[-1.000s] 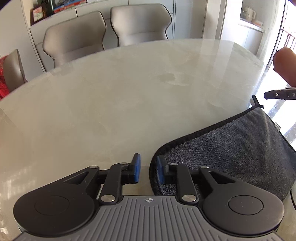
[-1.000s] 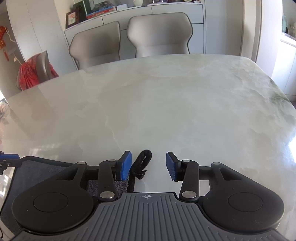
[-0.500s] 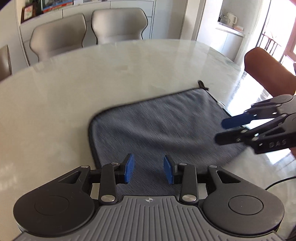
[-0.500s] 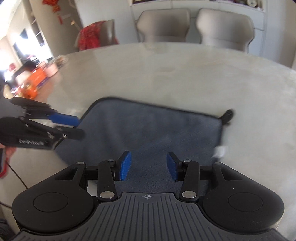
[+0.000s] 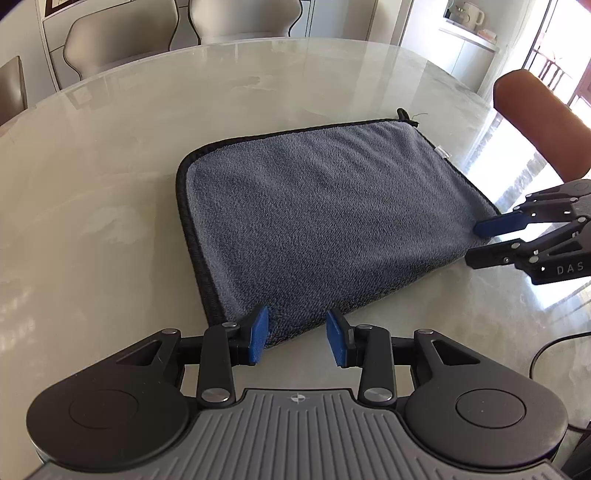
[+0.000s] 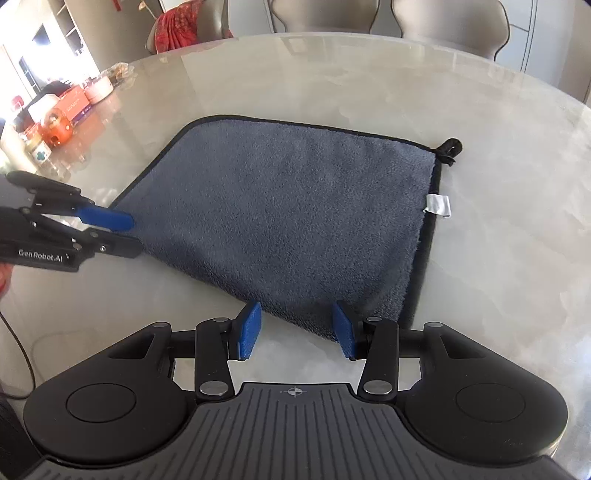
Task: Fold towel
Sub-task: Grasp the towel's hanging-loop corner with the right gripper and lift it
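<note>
A dark grey towel [image 5: 325, 218] with a black hem lies folded flat on the pale marble table [image 5: 110, 184]; it also shows in the right wrist view [image 6: 295, 214]. Its hanging loop [image 6: 448, 147] and white label [image 6: 437, 205] are at the far right side. My left gripper [image 5: 297, 338] is open and empty at the towel's near left corner. My right gripper [image 6: 295, 332] is open and empty at the near right corner, seen from the left as [image 5: 480, 243]. The left gripper shows in the right wrist view [image 6: 122, 236].
Grey chairs [image 5: 122, 33] stand behind the table. A brown chair back [image 5: 535, 118] is at the right edge. Boxes and jars [image 6: 66, 110] sit on the table's far left. A black cable [image 5: 550, 354] lies near the front right.
Both grippers have pulled back from the towel's far edge to its near edge. The left jaws have opened wider. The towel lies flat and still.
</note>
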Demonstrator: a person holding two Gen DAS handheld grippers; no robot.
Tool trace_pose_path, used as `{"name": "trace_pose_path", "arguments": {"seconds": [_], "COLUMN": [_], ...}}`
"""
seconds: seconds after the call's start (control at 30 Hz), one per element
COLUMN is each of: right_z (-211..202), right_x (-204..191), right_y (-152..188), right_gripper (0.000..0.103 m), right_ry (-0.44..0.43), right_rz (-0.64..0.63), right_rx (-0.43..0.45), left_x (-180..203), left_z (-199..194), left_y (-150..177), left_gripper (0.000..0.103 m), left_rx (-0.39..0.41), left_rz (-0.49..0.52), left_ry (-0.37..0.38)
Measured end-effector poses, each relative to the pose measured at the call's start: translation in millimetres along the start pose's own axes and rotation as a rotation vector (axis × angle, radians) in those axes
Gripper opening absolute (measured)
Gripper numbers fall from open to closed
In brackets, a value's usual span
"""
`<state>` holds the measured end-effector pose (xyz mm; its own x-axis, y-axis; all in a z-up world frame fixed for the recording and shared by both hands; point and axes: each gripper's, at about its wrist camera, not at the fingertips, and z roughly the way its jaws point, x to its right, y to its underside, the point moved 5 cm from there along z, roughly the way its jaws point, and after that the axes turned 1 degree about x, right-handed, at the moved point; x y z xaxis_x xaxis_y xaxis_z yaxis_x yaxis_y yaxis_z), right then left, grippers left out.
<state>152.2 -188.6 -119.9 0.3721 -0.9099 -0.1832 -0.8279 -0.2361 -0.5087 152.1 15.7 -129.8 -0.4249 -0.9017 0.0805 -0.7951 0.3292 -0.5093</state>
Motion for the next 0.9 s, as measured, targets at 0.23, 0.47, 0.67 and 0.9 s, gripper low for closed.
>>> {"name": "trace_pose_path", "arguments": {"seconds": [0.23, 0.47, 0.67, 0.9], "right_z": [-9.6, -3.9, -25.1, -35.8], "right_x": [-7.8, 13.6, 48.3, 91.6], "right_y": [-8.6, 5.2, 11.1, 48.4], "right_gripper": [0.092, 0.078, 0.065, 0.043], "right_ry": [-0.011, 0.024, -0.088, -0.242], "right_rz": [0.083, 0.196, 0.461, 0.885], "right_rx": [0.048, 0.016, 0.109, 0.173], "left_x": [12.9, 8.6, 3.7, 1.8], "left_z": [-4.1, 6.2, -1.3, 2.7], "left_y": [-14.2, -3.0, -3.7, -3.7], "left_gripper": [0.042, 0.042, 0.044, 0.046], "left_rx": [0.078, 0.023, 0.033, 0.02], "left_rz": [0.004, 0.017, -0.015, -0.019], "left_ry": [0.008, -0.011, 0.0, -0.006]}}
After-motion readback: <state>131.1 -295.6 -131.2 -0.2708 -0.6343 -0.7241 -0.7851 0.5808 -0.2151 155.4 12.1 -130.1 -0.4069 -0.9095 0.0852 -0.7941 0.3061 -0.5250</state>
